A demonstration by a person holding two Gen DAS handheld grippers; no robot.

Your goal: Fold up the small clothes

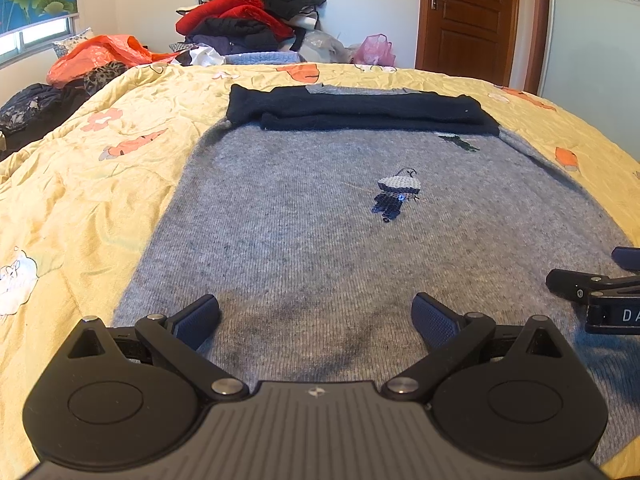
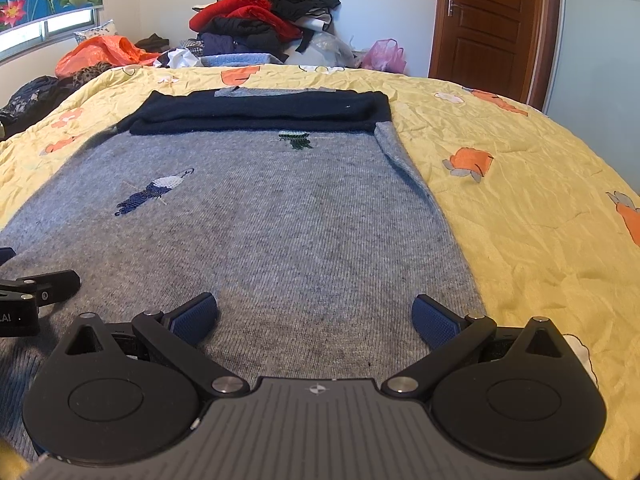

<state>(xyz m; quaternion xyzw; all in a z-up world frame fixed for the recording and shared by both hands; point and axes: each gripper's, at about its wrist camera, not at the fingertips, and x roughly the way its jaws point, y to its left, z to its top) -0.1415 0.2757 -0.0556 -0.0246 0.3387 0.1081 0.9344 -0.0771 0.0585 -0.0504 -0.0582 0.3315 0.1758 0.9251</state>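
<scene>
1. On the bed (image 1: 80, 184), under a crumpled yellow floral quilt, a grey knit sweater (image 1: 320, 220) lay flat, filling the middle of both views, its hem toward 6 o'clock.
2. Its navy sleeves (image 1: 360, 114) were folded across the chest at 12 o'clock, so the sweater looked partly folded.
3. The left gripper (image 1: 316, 316) hovered over the hem with its jaws spread wide, holding nothing.
4. The right gripper (image 2: 314, 316) stood the same way, wide and empty, near the sweater's edge at 3 o'clock; each gripper's tip showed at the side of the other's view.
5. The knit looked soft, light and limp; it would likely sag and stretch rather than hold shape, and cling to the quilt instead of sliding.
6. The two hem corners seemed the best places to pinch, lifting both together toward the sleeves.
7. Beyond, at 12 o'clock, a heap of clothes (image 2: 264, 12) sat against the wall, a wooden door (image 2: 492, 20) at 1 o'clock, a window at 10 o'clock.
</scene>
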